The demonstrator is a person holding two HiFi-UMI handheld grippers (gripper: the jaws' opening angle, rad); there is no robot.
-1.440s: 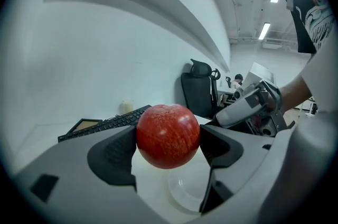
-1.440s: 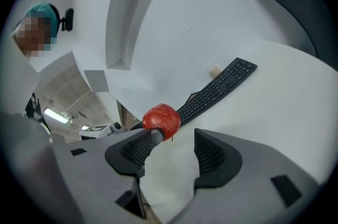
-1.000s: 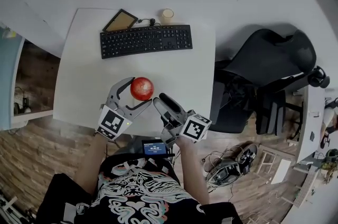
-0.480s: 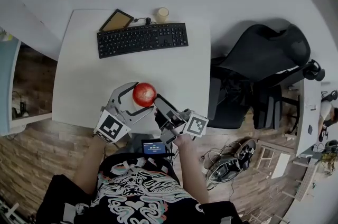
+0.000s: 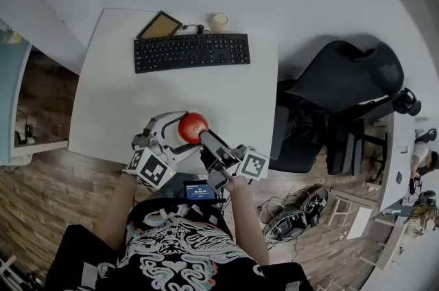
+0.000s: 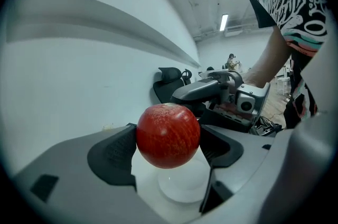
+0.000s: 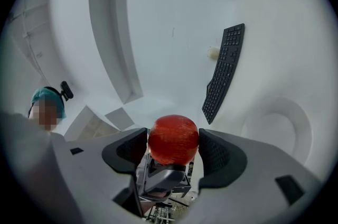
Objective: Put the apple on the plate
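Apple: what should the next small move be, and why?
Probably close the right gripper on the apple: its jaws have just been opening and now flank it, while the left gripper clamps it near the plate.

Bright, even indoor light; strong fisheye distortion, dark vignetted corners.
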